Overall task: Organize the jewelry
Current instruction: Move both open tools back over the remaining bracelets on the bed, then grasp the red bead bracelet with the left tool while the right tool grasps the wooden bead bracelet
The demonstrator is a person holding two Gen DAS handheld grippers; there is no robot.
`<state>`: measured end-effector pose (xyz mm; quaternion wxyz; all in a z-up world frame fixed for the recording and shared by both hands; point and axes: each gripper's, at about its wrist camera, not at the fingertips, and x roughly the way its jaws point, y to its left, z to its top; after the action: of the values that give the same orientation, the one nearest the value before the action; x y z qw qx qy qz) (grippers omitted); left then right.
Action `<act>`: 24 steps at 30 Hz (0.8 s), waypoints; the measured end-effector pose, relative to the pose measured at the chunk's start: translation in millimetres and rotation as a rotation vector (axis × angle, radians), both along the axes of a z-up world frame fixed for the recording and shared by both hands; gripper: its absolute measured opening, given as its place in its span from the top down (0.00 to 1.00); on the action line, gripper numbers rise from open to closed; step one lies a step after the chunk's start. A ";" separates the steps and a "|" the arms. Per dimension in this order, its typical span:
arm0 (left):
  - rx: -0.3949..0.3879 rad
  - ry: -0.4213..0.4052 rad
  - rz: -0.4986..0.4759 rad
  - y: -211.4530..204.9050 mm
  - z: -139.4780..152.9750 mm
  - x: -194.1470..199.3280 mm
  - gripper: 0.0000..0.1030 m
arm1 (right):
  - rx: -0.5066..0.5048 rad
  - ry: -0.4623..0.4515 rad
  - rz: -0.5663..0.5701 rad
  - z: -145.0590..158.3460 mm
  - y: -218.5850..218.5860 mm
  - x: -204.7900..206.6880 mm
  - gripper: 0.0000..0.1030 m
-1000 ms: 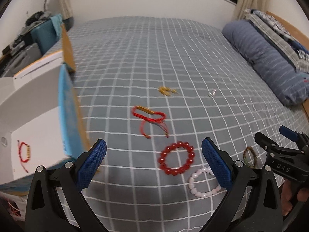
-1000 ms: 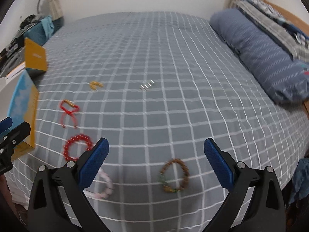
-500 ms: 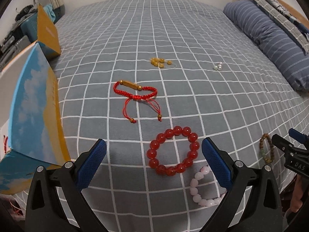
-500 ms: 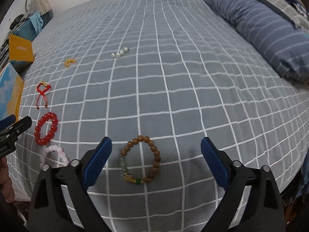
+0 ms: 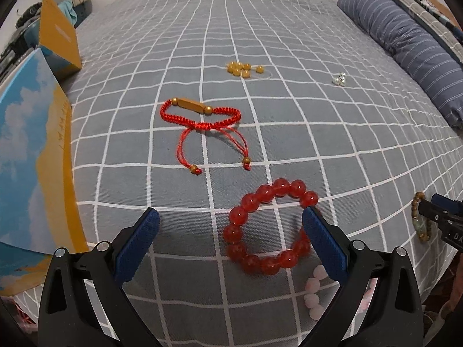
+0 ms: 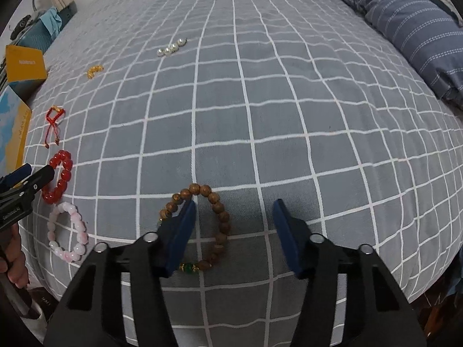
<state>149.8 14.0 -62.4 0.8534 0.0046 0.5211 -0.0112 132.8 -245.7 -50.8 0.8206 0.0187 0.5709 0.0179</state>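
My left gripper hangs open low over the grey checked bed. Its right finger overlaps the right side of the red bead bracelet; nothing is pinched. A pink bead bracelet lies just behind that finger. My right gripper is closing. Its left finger stands inside the wooden bead bracelet, whose right side lies between the pads without touching them. A red cord bracelet, amber beads and pearls lie farther up the bed.
A blue and yellow box stands open at the bed's left edge, with a yellow box behind it. A striped blue pillow lies along the right side. A hand holds the left gripper.
Both grippers have sunk toward the bed and tilted down. The right jaws have narrowed around one side of the wooden bracelet. The left gripper's right finger now overlaps the red bead bracelet.
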 end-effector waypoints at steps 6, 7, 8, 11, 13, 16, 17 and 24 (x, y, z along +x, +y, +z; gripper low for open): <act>0.013 0.019 0.004 0.3 -8.5 4.1 0.14 | -0.004 0.009 0.007 -2.9 4.3 0.7 0.65; 0.019 0.023 0.007 0.9 -9.6 4.4 0.18 | -0.005 0.011 0.006 -3.2 3.9 0.4 0.66; 0.021 0.024 0.010 1.6 -9.8 4.0 0.20 | -0.006 0.013 0.005 -3.4 4.0 0.4 0.70; 0.035 0.029 0.016 3.2 -9.6 4.9 0.30 | -0.007 0.017 0.001 -4.0 3.2 2.8 0.78; 0.036 0.033 0.022 4.8 -8.4 4.8 0.39 | -0.008 0.018 -0.001 -4.0 3.0 4.2 0.84; 0.025 0.042 0.016 3.7 -6.0 5.4 0.56 | -0.011 0.018 -0.005 -4.1 3.2 4.7 0.90; 0.022 0.042 0.012 2.3 -5.7 5.3 0.63 | -0.013 0.018 -0.005 -4.3 3.7 4.3 0.91; -0.006 0.047 -0.017 -0.8 -2.1 3.6 0.86 | -0.019 0.013 -0.003 -2.7 2.5 2.2 0.92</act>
<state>153.4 13.3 -64.5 0.8407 0.0061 0.5411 -0.0201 134.9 -243.2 -53.5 0.8171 0.0121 0.5762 0.0111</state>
